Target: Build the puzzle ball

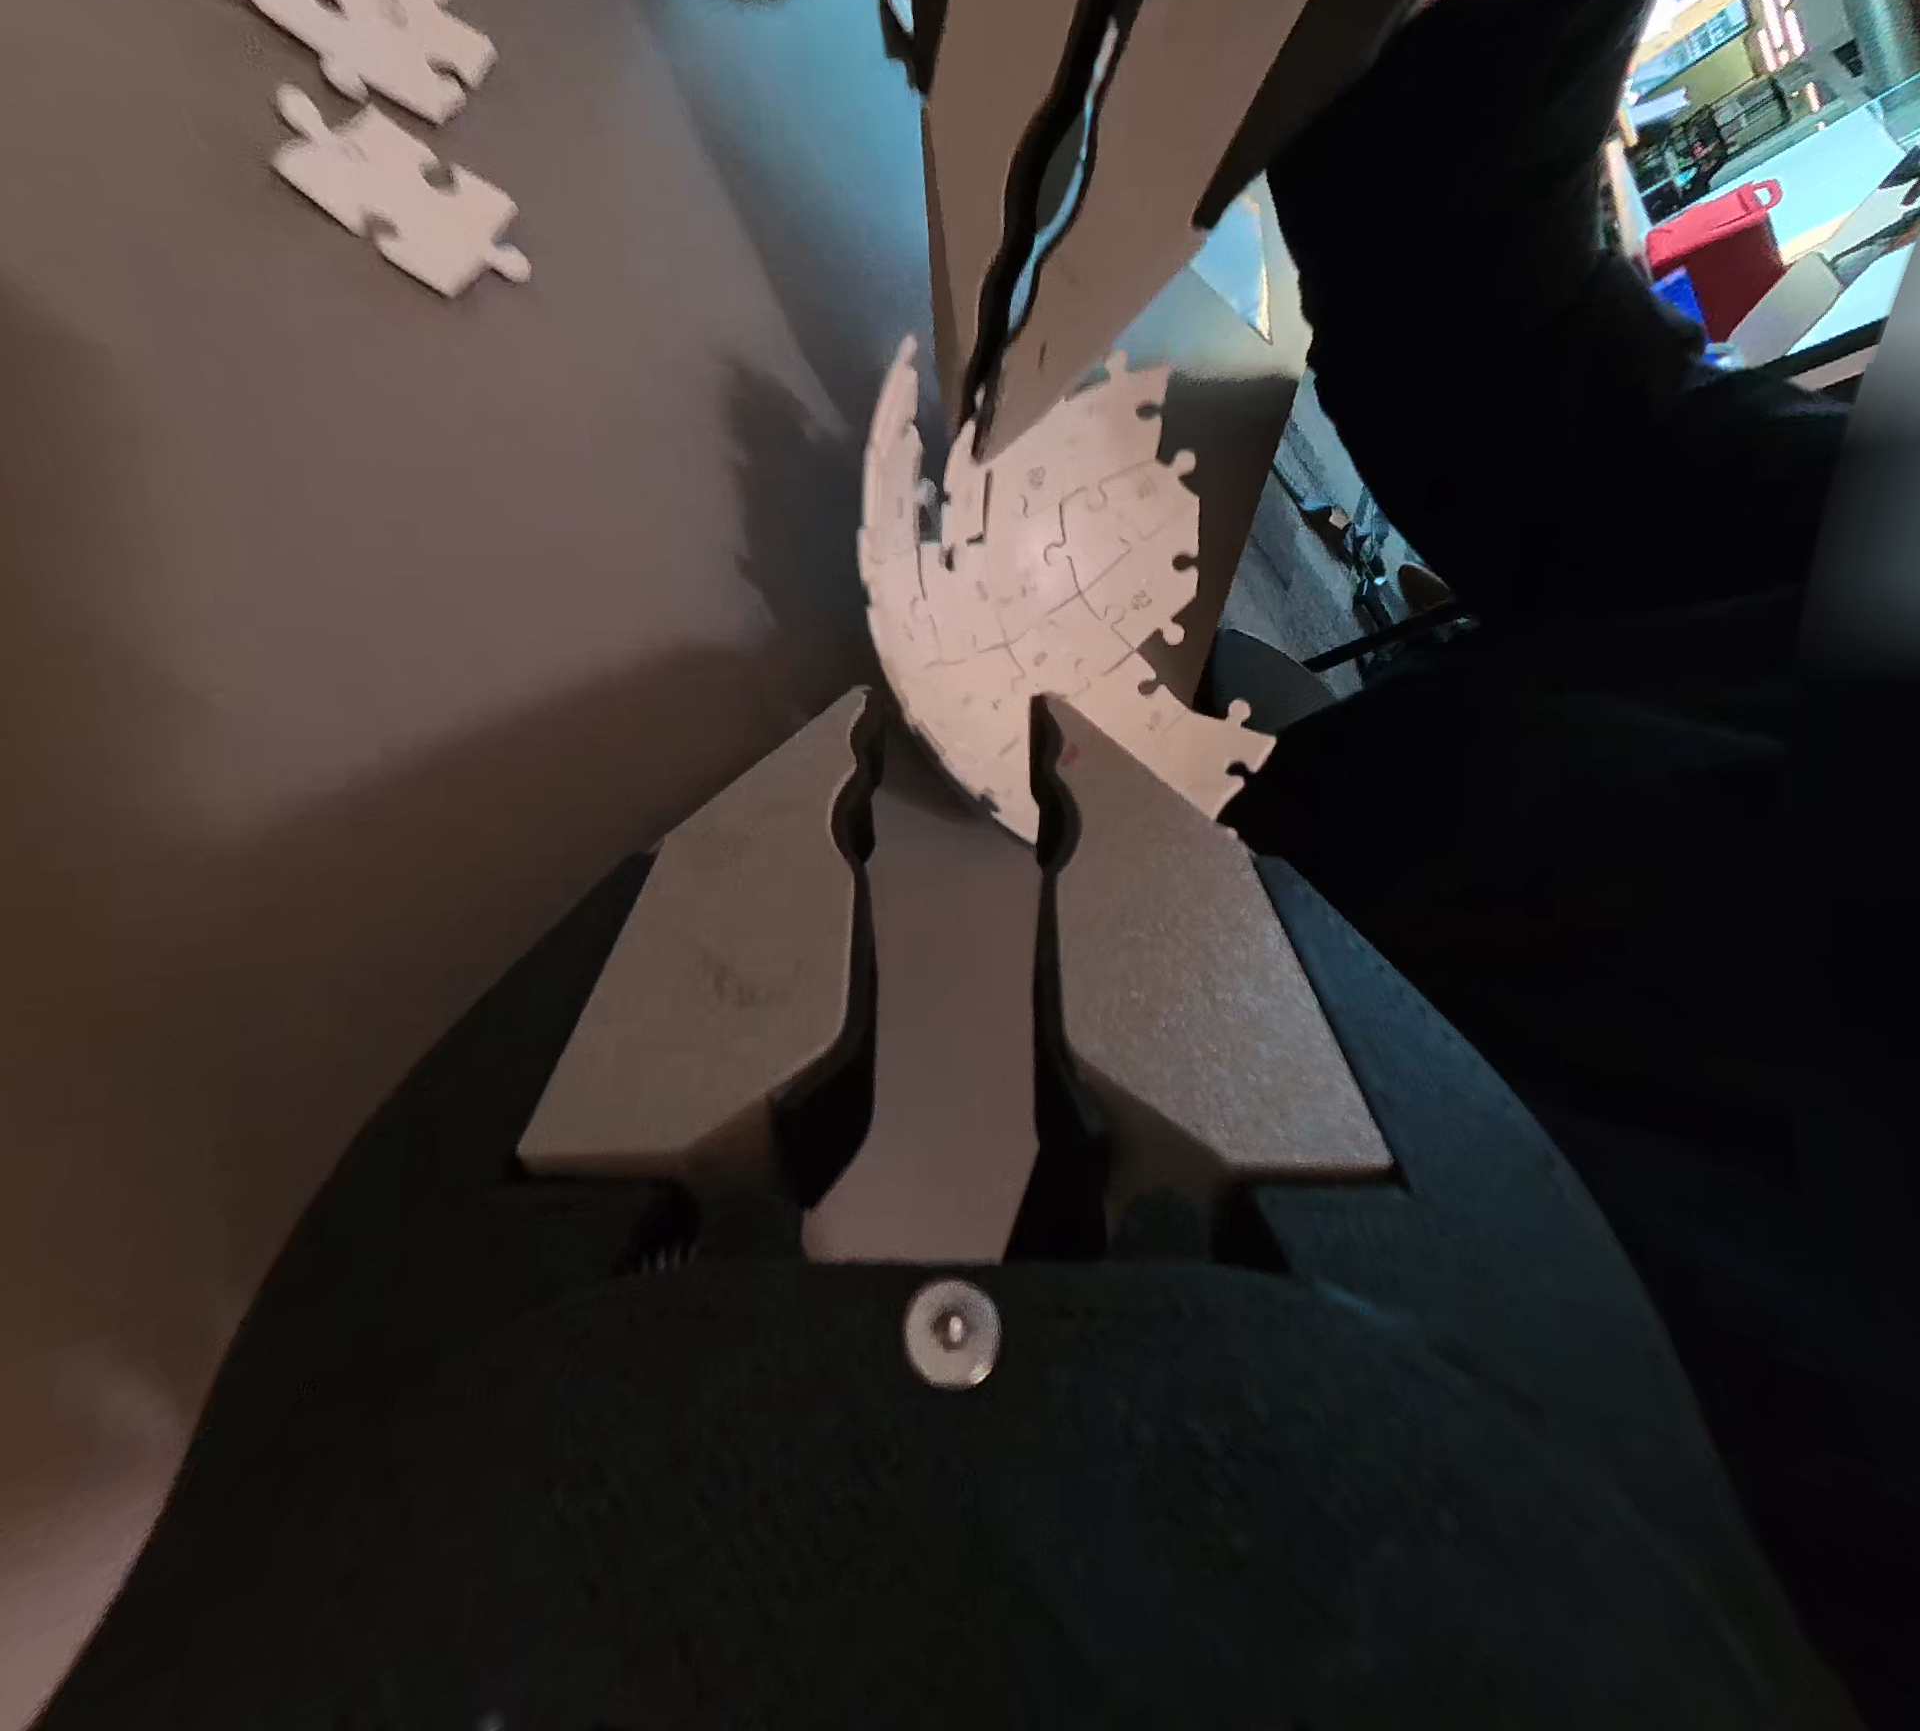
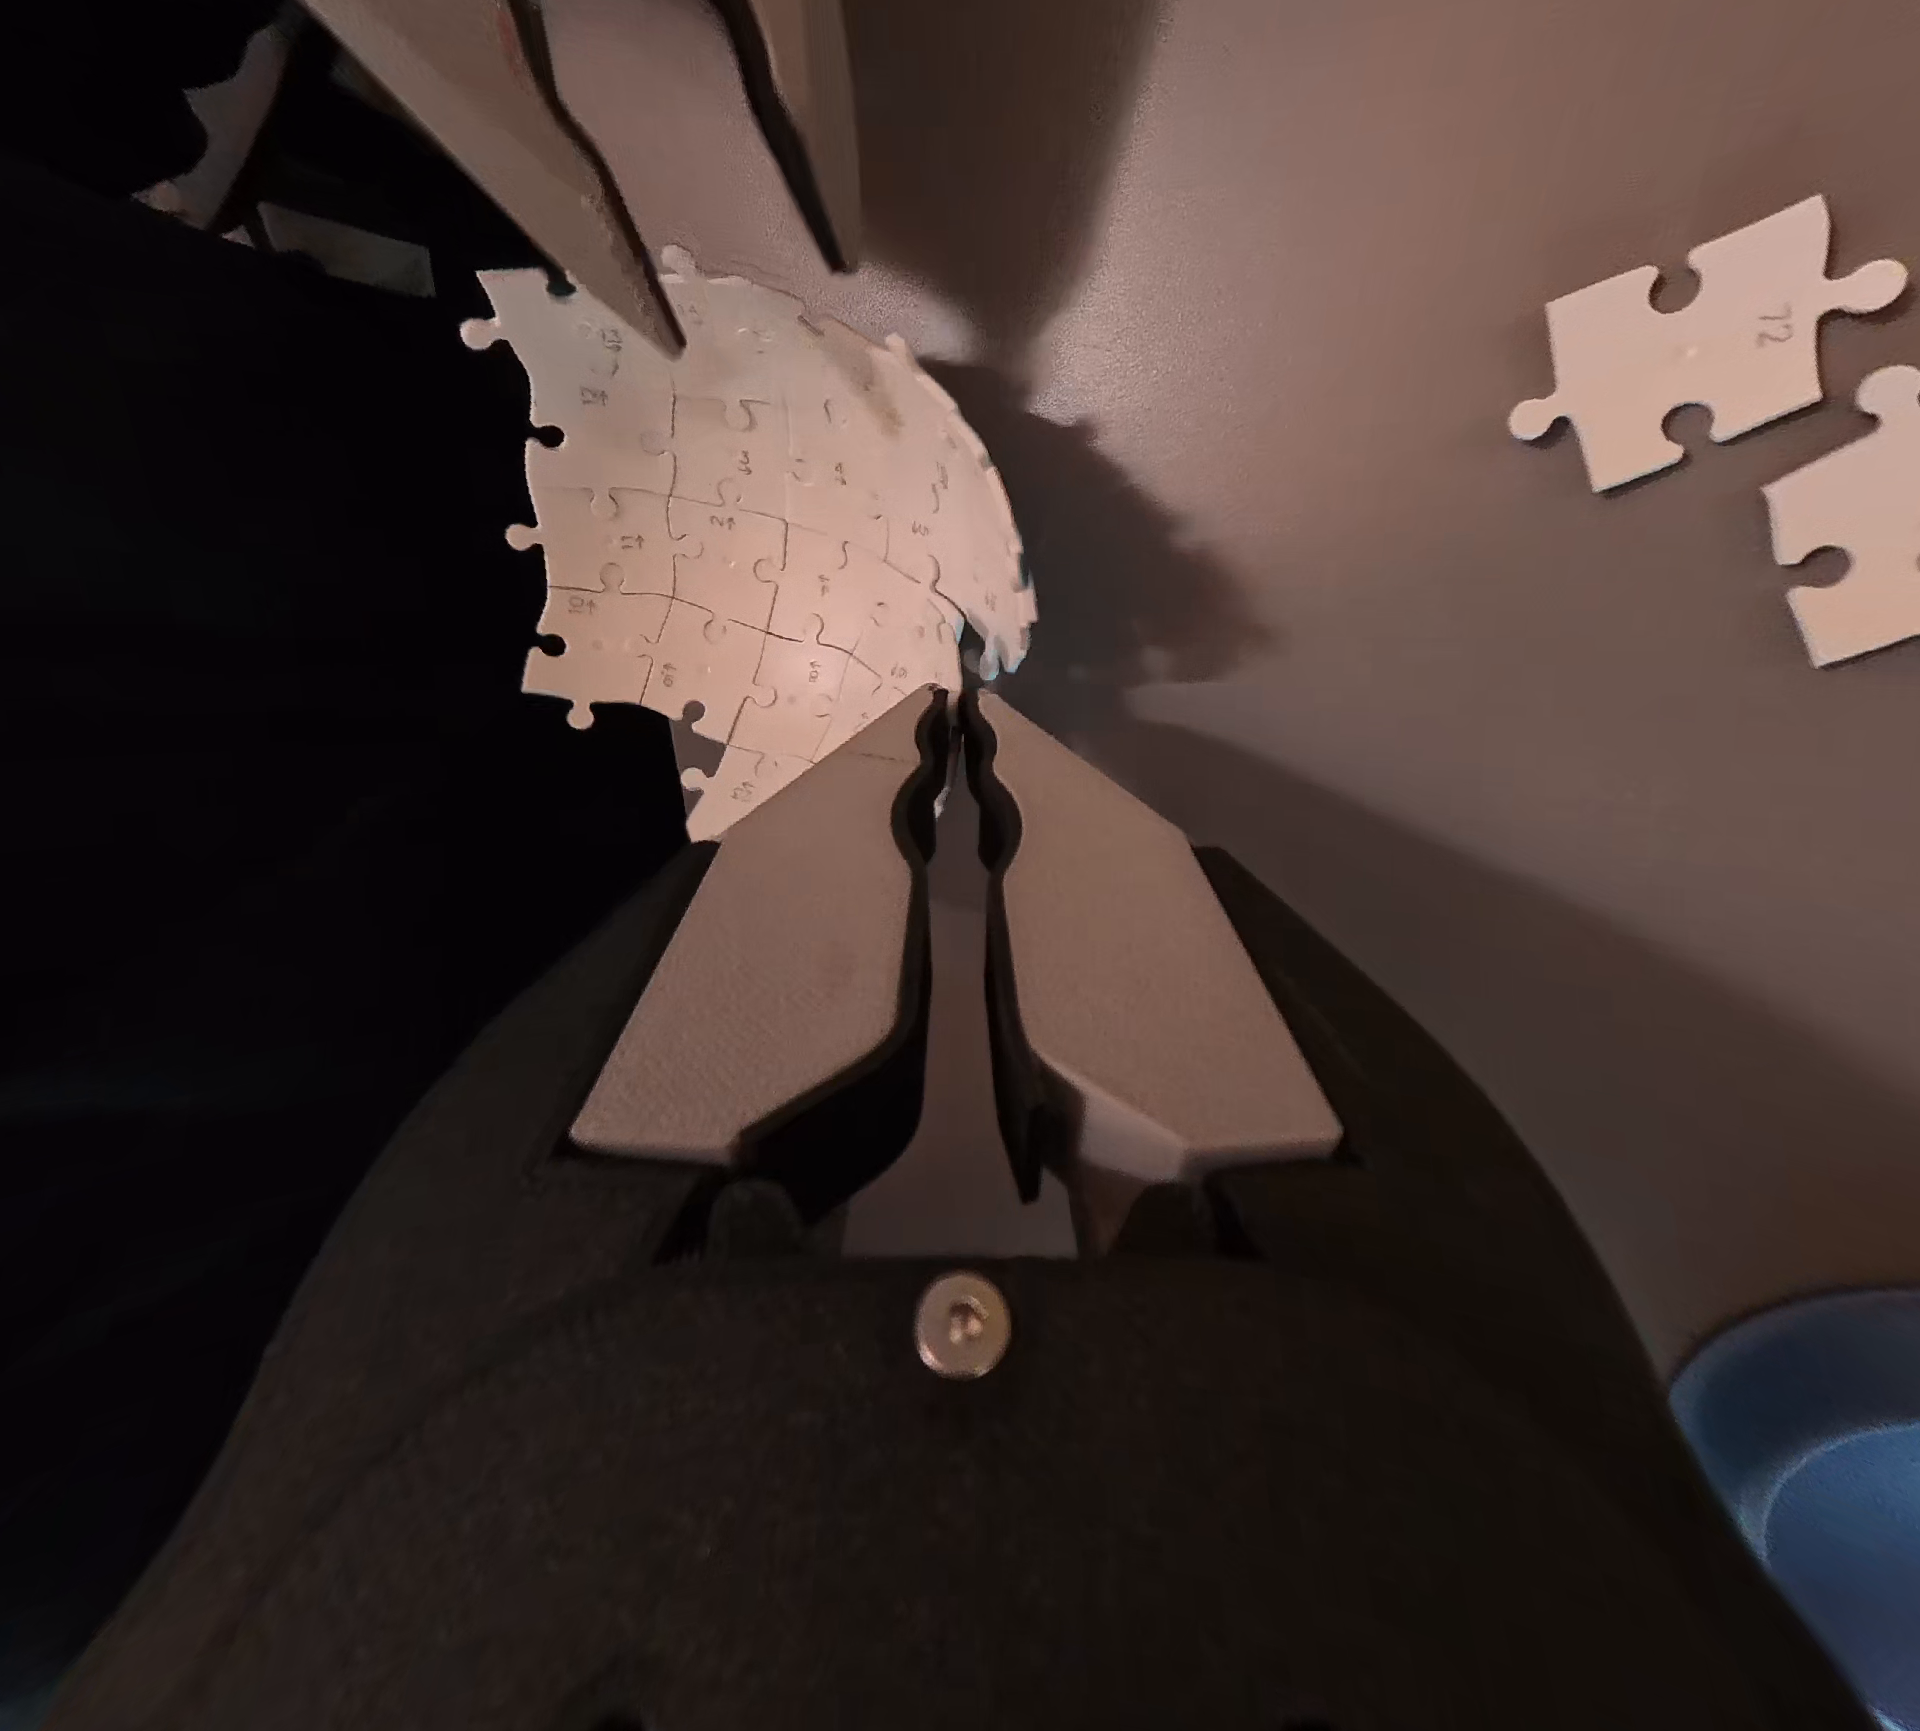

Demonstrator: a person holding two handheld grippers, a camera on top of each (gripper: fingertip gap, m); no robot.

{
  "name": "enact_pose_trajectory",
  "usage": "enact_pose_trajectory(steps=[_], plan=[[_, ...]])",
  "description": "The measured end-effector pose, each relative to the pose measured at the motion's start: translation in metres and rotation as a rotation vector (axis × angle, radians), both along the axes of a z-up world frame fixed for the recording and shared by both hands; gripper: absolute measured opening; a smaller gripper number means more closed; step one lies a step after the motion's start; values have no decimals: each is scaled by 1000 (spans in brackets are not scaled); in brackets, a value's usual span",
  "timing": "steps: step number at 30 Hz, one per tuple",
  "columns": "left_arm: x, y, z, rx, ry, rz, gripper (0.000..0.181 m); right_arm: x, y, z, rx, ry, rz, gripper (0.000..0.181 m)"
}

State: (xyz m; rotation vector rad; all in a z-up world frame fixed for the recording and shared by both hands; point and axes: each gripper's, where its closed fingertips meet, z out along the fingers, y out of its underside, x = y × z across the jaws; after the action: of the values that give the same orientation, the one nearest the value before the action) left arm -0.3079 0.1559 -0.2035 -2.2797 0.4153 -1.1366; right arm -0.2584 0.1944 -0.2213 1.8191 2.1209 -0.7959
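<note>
Both tongs on half-built puzzle ball (image 2: pixel 769 528): left tongs (image 1: pixel 951 715) spread astride rim, right tongs (image 2: pixel 954 694) pinching opp. edge.

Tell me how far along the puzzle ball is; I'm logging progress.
Done: many white pieces are already joined into a curved partial shell, short of a full ball. In hand: the right claw is pinched on the shell's edge, and the left claw straddles its opposite rim with a gap showing. Left: loose pieces lie on the grey table near a blue bowl.
</note>
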Motion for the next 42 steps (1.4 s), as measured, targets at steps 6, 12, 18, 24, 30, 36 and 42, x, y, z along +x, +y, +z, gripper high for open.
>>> enact_pose_trajectory(steps=[6, 12, 18, 24, 30, 36, 42], plan=[[1, 31, 8, -41, -44, -85, 34, 0, 0, -1, -12, 1, 6, 0], [26, 36, -22, -131, 46, -221, 36, 4, 1, -5, -20, -10, 18, 0], [35, 34, -28, -99, 103, -231, 2, 7, 2, -7, -45, -25, 19, 0], [35, 31, -27, -80, 84, -143, 0, 10, -1, -5, -36, -37, 29, 0], [33, 26, -22, -23, 36, -34, 1, 9, -2, -4, 37, -58, 34, 0], [34, 20, -18, 6, -30, 23, 3, 7, -7, -2, 74, -93, 44, 0], [32, 14, -16, 36, -52, 61, 4, 9, -13, 0, 76, -111, 30, 0]])
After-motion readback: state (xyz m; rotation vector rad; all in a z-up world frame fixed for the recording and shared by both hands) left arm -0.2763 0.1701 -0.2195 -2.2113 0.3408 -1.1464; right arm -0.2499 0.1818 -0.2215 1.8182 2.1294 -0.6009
